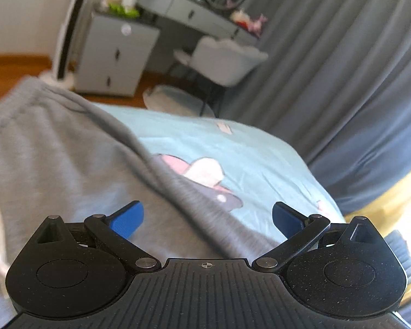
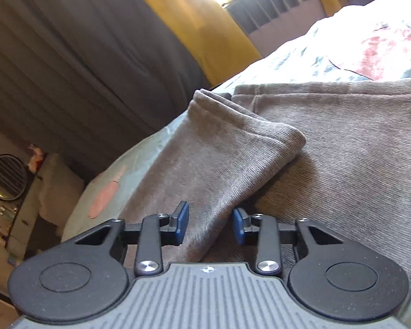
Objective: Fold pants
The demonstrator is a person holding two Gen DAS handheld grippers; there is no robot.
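Grey knit sweatpants (image 1: 63, 159) lie spread on a pale teal bed sheet printed with pink cartoon figures (image 1: 260, 159), covering the left and lower part of the left wrist view; one long edge of the fabric runs diagonally across the sheet. The left gripper (image 1: 207, 219) hovers over that edge with its blue-padded fingers (image 1: 128, 219) wide apart — nothing between them, no cloth pinched. In the right wrist view the same pants (image 2: 342, 150) lie flat with one leg end (image 2: 233, 148) folded back over the rest, its hemmed cuff pointing toward the curtains. The right gripper (image 2: 211, 226) sits low at this folded leg, fingers partly apart, the cloth lying in the gap; the pads stand just beside the fabric on either side and I cannot tell whether they touch it. Beyond the bed: grey pleated curtains (image 1: 342, 68), a mustard-yellow curtain panel (image 2: 205, 27), a grey dressing table with a round mirror (image 1: 200, 13), a pale upholstered chair (image 1: 227, 60). Background blurred.
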